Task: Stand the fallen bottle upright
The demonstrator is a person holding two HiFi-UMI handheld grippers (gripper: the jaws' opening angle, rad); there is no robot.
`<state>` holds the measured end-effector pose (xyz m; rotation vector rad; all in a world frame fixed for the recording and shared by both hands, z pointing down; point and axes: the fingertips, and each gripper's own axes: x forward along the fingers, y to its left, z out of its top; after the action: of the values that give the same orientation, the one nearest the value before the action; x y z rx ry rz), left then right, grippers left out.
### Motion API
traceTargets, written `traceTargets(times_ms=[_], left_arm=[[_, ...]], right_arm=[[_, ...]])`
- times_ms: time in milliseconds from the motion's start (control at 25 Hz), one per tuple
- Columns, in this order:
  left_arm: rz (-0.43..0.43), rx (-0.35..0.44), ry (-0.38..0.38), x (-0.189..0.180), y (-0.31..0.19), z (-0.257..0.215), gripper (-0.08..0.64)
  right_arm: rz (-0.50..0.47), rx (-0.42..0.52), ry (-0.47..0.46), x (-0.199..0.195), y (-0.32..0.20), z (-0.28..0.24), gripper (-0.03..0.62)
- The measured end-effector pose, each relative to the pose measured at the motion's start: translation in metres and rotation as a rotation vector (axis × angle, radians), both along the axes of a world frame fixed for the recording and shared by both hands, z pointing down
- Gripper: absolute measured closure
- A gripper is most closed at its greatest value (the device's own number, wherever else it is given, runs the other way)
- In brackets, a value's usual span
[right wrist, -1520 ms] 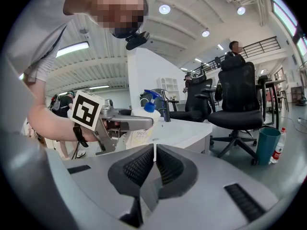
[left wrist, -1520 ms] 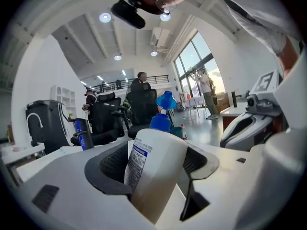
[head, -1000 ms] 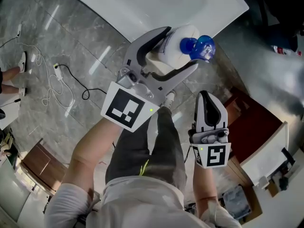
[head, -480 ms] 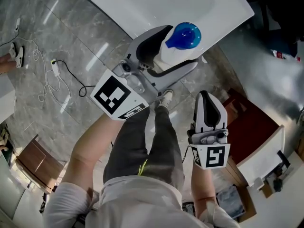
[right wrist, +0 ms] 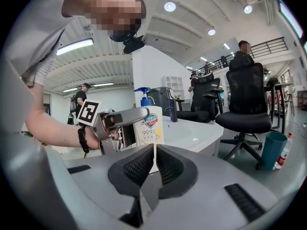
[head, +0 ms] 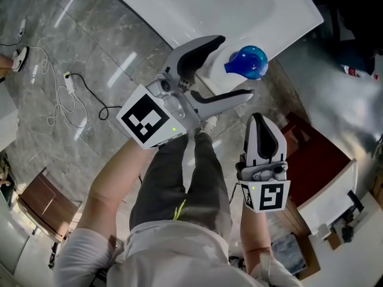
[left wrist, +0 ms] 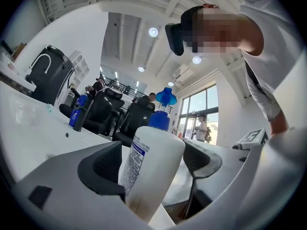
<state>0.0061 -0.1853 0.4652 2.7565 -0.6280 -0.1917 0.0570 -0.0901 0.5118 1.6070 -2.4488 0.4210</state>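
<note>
A white pump bottle [left wrist: 151, 169] w/ a blue pump head [head: 248, 61] is seen standing upright on a white table [head: 209, 5], close to its edge. It is flanked by the jaws of the left gripper [head: 234, 66], which is held level at the table's rim. The jaws have just been opening & are set wide. In the left gripper view one pad [left wrist: 103, 169] is seen against or just beside the bottle's label side. The other pad [left wrist: 201, 159] is parted from the bottle by a clear gap, so no squeeze is shown. The right gripper [head: 258, 119] is held nearer the person's body, well apart from the bottle & pointed toward it. Its jaws are brought together, w/ only a hairline slit left & nothing btwn them. In the right gripper view the bottle's printed front is turned to the camera. A grey stone-look floor [head: 78, 52] w/ a white cable [head: 63, 103] is seen beneath.
</note>
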Motion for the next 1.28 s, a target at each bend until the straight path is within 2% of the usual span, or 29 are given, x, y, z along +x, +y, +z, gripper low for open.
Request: traceTargets(times_ms=[160,720,1080,1280], left_arm=[[0.01,0.028,-0.029,-0.001,0.006,0.0,0.138],[-0.026,0.058,-0.059,-0.015,0.017,-0.019,0.137],[-0.057,0.075,-0.084,-0.034,0.049,-0.053,0.137],[-0.119,0.058,-0.097,-0.051,0.057,-0.07,0.139]], right_arm=[[0.001,0.001,0.001,-0.002,0.003,0.001,0.551],[-0.014,0.019,0.027,-0.011,0.014,-0.02,0.551],[-0.027,0.07,0.016,-0.022,0.027,-0.07,0.551],[-0.06,0.117,-0.001,-0.035,0.03,-0.104,0.551]])
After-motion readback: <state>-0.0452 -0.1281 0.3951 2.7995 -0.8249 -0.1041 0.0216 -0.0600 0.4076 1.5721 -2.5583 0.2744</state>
